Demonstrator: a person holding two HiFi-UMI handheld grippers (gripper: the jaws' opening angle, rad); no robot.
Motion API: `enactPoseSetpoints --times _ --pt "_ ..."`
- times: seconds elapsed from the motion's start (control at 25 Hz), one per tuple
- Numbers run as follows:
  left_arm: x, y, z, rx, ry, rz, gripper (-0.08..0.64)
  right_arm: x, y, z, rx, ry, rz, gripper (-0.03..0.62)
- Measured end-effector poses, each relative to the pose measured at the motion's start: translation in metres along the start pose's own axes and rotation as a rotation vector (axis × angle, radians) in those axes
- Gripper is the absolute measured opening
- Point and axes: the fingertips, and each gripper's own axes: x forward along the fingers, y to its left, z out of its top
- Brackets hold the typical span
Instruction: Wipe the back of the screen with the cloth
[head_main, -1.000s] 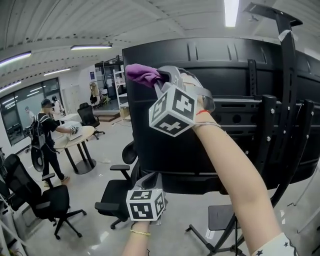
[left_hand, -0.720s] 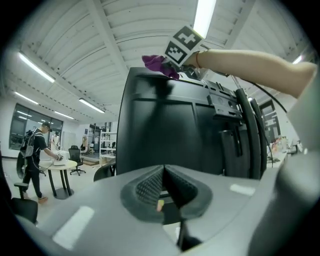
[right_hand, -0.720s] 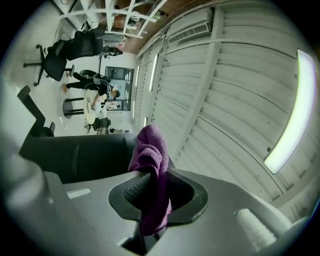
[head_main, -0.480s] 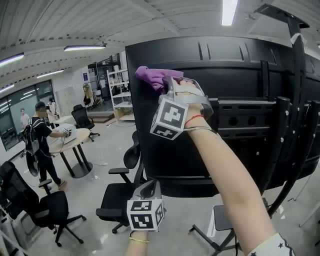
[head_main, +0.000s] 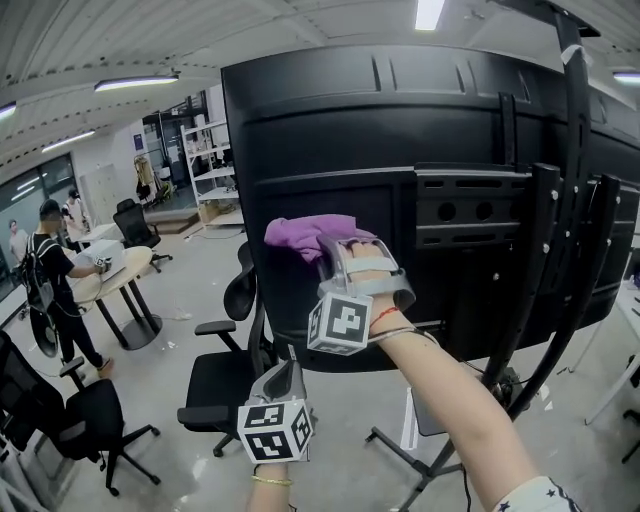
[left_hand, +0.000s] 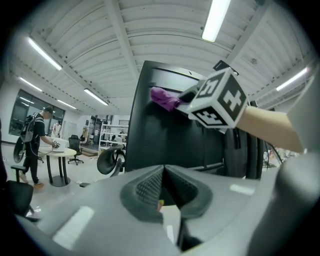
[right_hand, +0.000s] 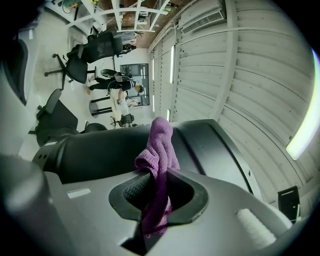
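Note:
The big black screen (head_main: 330, 140) shows its back to me on a rolling stand. My right gripper (head_main: 328, 248) is shut on a purple cloth (head_main: 303, 236) and presses it against the lower left part of the back panel. In the right gripper view the cloth (right_hand: 159, 150) hangs between the jaws of that gripper (right_hand: 157, 187) and bunches against the dark panel (right_hand: 100, 150). My left gripper (head_main: 284, 372) stays low below the screen, shut on nothing; its view has the jaws (left_hand: 162, 175) closed together, with the cloth (left_hand: 162, 97) high on the screen (left_hand: 160, 140).
Black mount rails and stand posts (head_main: 560, 230) run down the screen's right side. Office chairs (head_main: 222, 345) (head_main: 70, 420) stand on the floor at the left. A person (head_main: 45, 270) leans at a round table (head_main: 105, 275) farther left. Shelves (head_main: 190, 150) line the back.
My right gripper has carried the cloth down the back panel, from near the upper left corner to the lower middle. The left gripper stays low and shut.

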Motion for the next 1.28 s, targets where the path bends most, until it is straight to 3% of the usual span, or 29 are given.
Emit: enactPoseSetpoints --times 0.52,0.76,0.84,0.96,1.16,1.28 --pt "-0.019 0.005 -0.056 -0.037 0.059 -0.002 0.008 -0.085 0.204 -0.054 0.042 0.140 0.357 0.052" --pt "-0.025 0.001 -0.071 -0.039 0.089 -0.016 0.008 -0.093 0.214 -0.057 0.078 0.137 0.313 0.052" --pt "-0.027 -0.004 -0.076 -0.021 0.099 -0.033 0.008 -0.102 0.203 -0.055 0.212 0.114 0.266 0.052" --pt "-0.032 -0.020 -0.088 -0.017 0.108 -0.084 0.008 -0.133 0.189 -0.057 0.528 0.083 0.218 0.052" --pt "-0.043 -0.067 -0.105 -0.016 0.109 -0.159 0.008 -0.210 0.178 -0.083 1.089 0.071 0.259 0.052" --pt "-0.055 -0.111 -0.115 0.001 0.121 -0.203 0.008 -0.264 0.171 -0.115 1.320 0.090 0.258 0.052"
